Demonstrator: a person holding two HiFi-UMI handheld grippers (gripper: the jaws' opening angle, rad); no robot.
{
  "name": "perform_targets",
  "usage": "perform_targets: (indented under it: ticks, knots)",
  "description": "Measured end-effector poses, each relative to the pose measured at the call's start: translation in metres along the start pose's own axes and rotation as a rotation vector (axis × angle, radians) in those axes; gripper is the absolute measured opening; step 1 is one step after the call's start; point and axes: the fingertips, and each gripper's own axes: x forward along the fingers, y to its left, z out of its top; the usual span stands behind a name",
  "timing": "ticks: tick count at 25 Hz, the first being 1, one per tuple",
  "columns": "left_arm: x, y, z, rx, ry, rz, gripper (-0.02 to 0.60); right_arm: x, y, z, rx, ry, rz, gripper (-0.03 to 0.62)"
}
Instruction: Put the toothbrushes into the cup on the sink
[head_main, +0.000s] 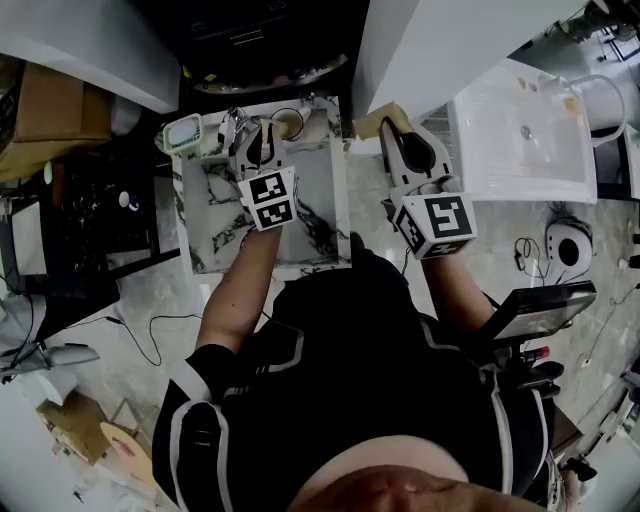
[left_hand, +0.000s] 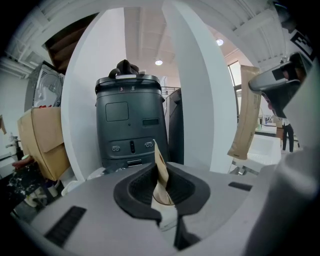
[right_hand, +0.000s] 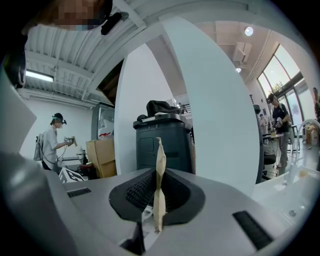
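Left gripper (left_hand: 162, 184) | jaws pinch tan strip (left_hand: 160, 165), identity unclear | right gripper (right_hand: 159, 192) same

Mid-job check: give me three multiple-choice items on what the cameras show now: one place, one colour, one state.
1. In the head view the left hand-held gripper is over: A marble-patterned top; B white basin; C cardboard box.
2. The right strip, in the right hand-held gripper, is: A blue; B tan; C red.
3. The left hand-held gripper is: A open, empty; B unseen; C shut on the left strip.
Key: A, marble lies under it; B, tan paper shows between the jaws; C, it clamps the strip.
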Motion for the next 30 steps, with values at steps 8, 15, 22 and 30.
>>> perform_targets:
  ticks: [8,15,22,30]
  knots:
    - [0.006,0.001,-0.016,-0.023,0.012,0.005,0.037,-0.001,0.0,-0.006,-0.003,0.0,0.009,0.043]
    - [0.007,0.002,-0.016,-0.001,0.012,0.003,0.038,0.0,-0.003,-0.004,0.002,0.002,0.004,0.043]
    - [0.001,-0.002,-0.013,0.004,0.033,-0.022,0.118,-0.003,-0.006,0.005,0.016,0.0,0.008,0.043]
    - [-0.029,-0.003,0.004,-0.054,0.007,-0.046,0.126,-0.011,-0.006,0.02,0.023,-0.024,0.014,0.043]
